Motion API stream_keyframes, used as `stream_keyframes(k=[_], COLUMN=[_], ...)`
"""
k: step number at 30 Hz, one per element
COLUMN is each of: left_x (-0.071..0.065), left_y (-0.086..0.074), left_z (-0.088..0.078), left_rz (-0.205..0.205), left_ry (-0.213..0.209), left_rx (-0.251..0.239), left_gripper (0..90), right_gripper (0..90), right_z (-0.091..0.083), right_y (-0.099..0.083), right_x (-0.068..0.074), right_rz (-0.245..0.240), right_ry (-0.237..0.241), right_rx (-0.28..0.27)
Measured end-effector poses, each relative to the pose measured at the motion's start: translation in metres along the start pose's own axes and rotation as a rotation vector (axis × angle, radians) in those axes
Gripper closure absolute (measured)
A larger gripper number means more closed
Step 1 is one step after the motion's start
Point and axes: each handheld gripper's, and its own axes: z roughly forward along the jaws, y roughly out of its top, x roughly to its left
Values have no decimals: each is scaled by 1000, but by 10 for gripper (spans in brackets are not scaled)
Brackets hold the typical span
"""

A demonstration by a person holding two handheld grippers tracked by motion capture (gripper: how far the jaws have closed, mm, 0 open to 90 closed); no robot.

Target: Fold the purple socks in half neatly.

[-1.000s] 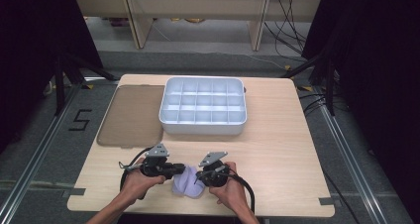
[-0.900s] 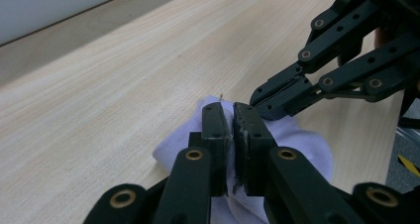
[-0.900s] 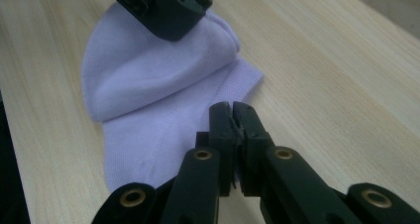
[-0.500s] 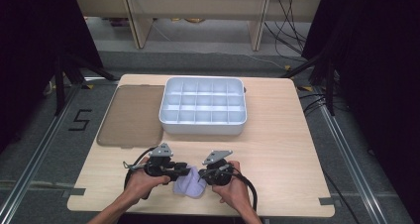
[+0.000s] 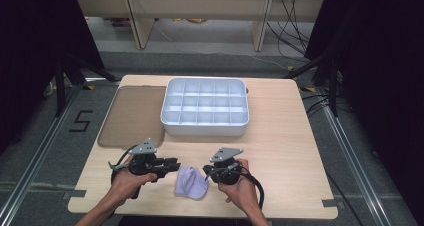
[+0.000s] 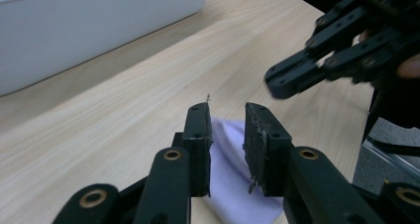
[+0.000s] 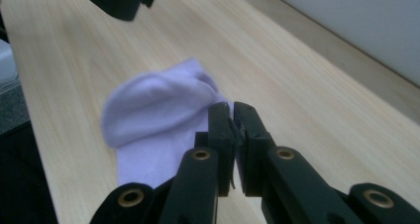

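A pale lilac sock (image 5: 191, 183) lies crumpled near the table's front edge, between my two grippers. My left gripper (image 5: 174, 166) points at it from the left, and its jaws (image 6: 227, 110) stand a little apart. They have just been closing slightly, with nothing pinched between them. The sock (image 6: 228, 184) lies on the wood below them. My right gripper (image 5: 206, 175) comes from the right, its jaws (image 7: 233, 107) shut on the sock's (image 7: 148, 100) near edge. The cloth bulges up toward them.
A white tray (image 5: 205, 128) divided into several compartments stands at mid table, behind the grippers. A flat brown lid (image 5: 132, 116) lies to its left. Bare wood (image 5: 290, 156) stretches to the right. The front table edge is just below the hands.
My left gripper's jaws have come off the sock and drawn back to the left. The right gripper has risen slightly, still holding the sock's edge.
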Motion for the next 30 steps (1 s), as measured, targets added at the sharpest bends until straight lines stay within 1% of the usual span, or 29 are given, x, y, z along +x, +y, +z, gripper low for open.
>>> stream_keyframes(k=[1,2,3,4,5,6,8,9,10,11,12,13,14,15,16,17,18,19,20,21,22,23,24,25,26,27,28,29,30], left_x=[1,2,4,5,7,7,9,9,10,9,10,10,10,11,11,11,11,10,10,8,8,7,6,6,5,3,1,-1,-1], left_y=[-3,-7,-10,-17,-20,-20,-26,-29,-30,-33,-36,-36,-38,-39,-39,-39,-38,-38,-38,-39,-39,-39,-38,-38,-37,-37,-36,-34,-34], left_z=[-2,-4,-7,-11,-14,-14,-21,-23,-24,-27,-30,-30,-31,-32,-32,-33,-33,-32,-32,-30,-29,-29,-28,-28,-26,-25,-23,-20,-20], left_rz=[-5,-2,4,3,9,9,16,16,10,9,11,11,14,14,15,15,24,22,13,17,29,40,55,55,60,61,60,101,101], left_ry=[8,26,28,51,60,60,71,80,77,95,87,87,97,92,87,88,89,91,94,100,87,86,79,79,80,78,77,76,76], left_rx=[4,9,20,31,33,33,47,40,42,38,45,45,38,44,48,50,50,50,56,37,38,50,59,59,59,55,62,56,56], left_gripper=[710,701,691,658,645,635,621,608,585,585,570,570,570,570,570,570,571,577,577,580,589,589,598,603,608,608,611,622,629], right_gripper=[868,868,868,869,870,870,874,877,881,881,890,890,896,900,900,900,900,900,900,900,900,900,900,900,900,900,900,900,900], right_z=[-1,-2,-3,-2,-1,-1,3,5,10,10,18,18,22,25,29,29,30,30,30,30,28,26,25,25,24,24,25,28,28], right_y=[2,5,8,13,15,15,22,25,29,29,31,31,32,31,27,27,26,20,20,17,14,11,5,5,1,1,0,-2,-2], right_x=[3,5,7,12,15,15,20,23,28,28,34,34,37,40,41,41,41,39,39,37,35,32,27,27,25,25,25,22,22], right_rz=[4,-3,-25,-45,-43,-43,-70,-78,-92,-92,-105,-105,-122,-118,-137,-137,-140,-142,-142,-140,-134,-128,-118,-118,-88,-88,-80,-112,-112], right_ry=[9,19,22,35,38,38,49,61,69,69,75,75,82,85,85,85,84,65,65,65,60,42,45,45,31,31,31,27,27], right_rx=[-3,-2,9,8,8,8,8,13,16,16,30,30,39,67,79,79,90,117,117,126,136,142,150,150,166,166,176,183,183])
